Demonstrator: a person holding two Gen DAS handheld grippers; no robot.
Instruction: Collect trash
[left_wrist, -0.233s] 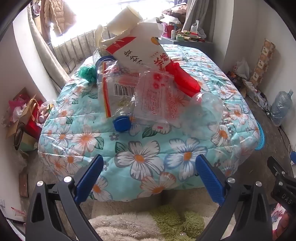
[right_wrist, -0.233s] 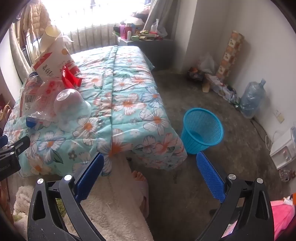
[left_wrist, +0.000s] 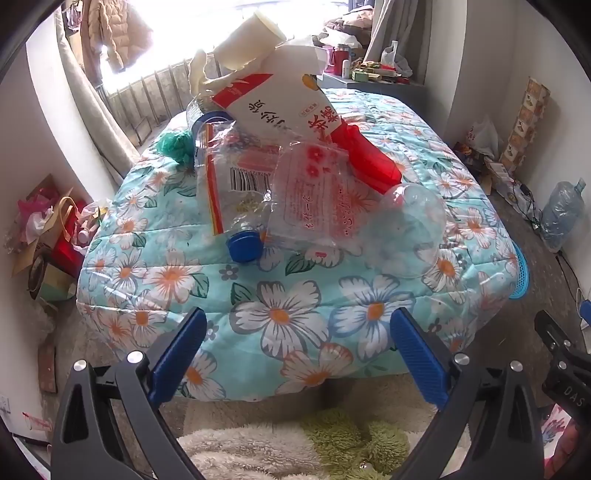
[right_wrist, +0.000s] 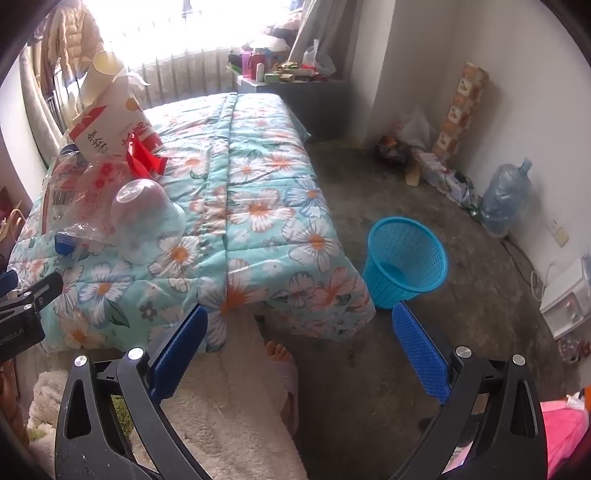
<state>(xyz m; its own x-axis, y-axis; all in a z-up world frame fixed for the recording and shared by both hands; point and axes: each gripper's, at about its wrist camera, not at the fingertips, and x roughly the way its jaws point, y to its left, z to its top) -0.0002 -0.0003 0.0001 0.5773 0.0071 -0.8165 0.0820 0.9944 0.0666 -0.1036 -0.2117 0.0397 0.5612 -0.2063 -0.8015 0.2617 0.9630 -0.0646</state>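
A heap of trash lies on the floral quilt: a white and red carton, a paper cup, clear plastic bags, a red plastic piece, a bottle with a blue cap and a clear plastic cup. The heap also shows in the right wrist view, with the clear cup nearest. A blue mesh waste basket stands on the floor right of the bed. My left gripper is open and empty, short of the bed's near edge. My right gripper is open and empty, above the floor.
A fluffy white and green rug lies below the bed edge. A bare foot shows by the quilt corner. A large water jug and boxes line the right wall. Bags clutter the floor left of the bed.
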